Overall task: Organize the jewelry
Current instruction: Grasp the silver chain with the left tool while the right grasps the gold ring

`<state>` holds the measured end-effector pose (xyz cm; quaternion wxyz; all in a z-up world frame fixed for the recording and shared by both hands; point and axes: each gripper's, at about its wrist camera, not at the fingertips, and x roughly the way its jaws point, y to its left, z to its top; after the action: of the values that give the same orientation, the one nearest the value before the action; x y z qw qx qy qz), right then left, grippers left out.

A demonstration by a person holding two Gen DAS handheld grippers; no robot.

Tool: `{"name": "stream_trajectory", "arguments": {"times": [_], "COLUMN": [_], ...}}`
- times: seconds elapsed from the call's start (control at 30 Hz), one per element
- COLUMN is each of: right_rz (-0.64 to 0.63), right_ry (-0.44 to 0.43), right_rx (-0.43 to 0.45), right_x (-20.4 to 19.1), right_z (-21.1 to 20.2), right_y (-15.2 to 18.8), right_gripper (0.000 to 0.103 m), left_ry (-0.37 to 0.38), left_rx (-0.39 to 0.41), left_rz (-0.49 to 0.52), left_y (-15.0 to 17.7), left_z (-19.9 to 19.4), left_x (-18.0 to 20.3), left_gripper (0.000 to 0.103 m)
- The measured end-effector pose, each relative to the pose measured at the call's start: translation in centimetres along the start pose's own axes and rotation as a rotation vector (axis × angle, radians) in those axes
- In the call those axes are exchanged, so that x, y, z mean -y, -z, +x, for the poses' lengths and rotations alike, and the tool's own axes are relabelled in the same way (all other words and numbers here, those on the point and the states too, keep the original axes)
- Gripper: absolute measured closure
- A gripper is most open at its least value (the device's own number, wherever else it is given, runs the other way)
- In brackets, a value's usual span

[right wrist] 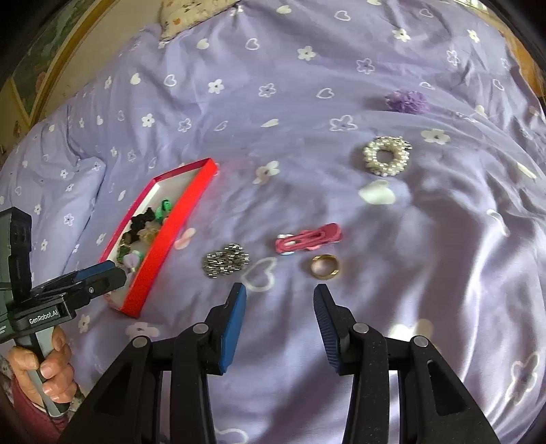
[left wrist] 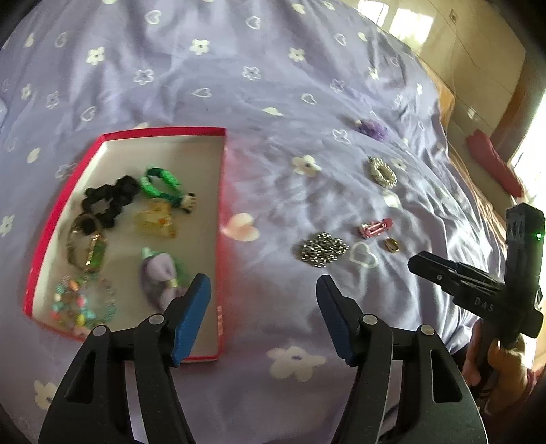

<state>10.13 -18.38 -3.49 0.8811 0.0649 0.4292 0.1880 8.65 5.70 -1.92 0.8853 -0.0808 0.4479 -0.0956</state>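
Observation:
A red box [left wrist: 221, 191] with a white inside lies on the purple bedspread and holds several hair ties, a watch, a clip and a bead bracelet. It also shows in the right wrist view [right wrist: 160, 252]. On the bedspread lie a silver chain [left wrist: 322, 249] [right wrist: 226, 260], a pink hair clip [left wrist: 375, 227] [right wrist: 309, 240], a gold ring [left wrist: 392, 245] [right wrist: 325, 267], a pearl scrunchie [left wrist: 382, 172] [right wrist: 386, 155] and a purple flower tie [left wrist: 373, 128] [right wrist: 407, 101]. My left gripper [left wrist: 264, 283] is open and empty beside the box's near right corner. My right gripper [right wrist: 279, 290] is open and empty, just short of the ring and chain.
The bedspread [right wrist: 307, 68] is rumpled with folds. A patterned pillow [right wrist: 191, 13] lies at the far edge. A red cloth [left wrist: 494, 164] lies on the wooden floor to the right of the bed. A hand holds each gripper handle.

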Motion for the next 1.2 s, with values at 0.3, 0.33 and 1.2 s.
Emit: {"name": "stream_trajectory", "arguments": {"times": [0.3, 0.33, 1.2], "right_rz": [0.000, -0.003, -0.057], "right_ry": [0.030, 0.034, 0.087], "right_rx": [-0.016, -0.020, -0.039], "right_x": [1.6, 1.7, 2.1], "right_z": [1.0, 1.3, 4.9], "right_y": [-0.4, -0.5, -1.4], "right_gripper": [0.060, 0.060, 0.079], "left_ry": [0.023, 0.026, 0.068], "left_rx": [-0.033, -0.038, -0.142], "left_rz": [0.055, 0.067, 0.262], "left_y": [-1.0, -1.2, -2.5], "left_z": [2.9, 3.4, 10.6], "left_x": [2.6, 2.8, 7.1], "left_gripper": [0.038, 0.038, 0.084]}}
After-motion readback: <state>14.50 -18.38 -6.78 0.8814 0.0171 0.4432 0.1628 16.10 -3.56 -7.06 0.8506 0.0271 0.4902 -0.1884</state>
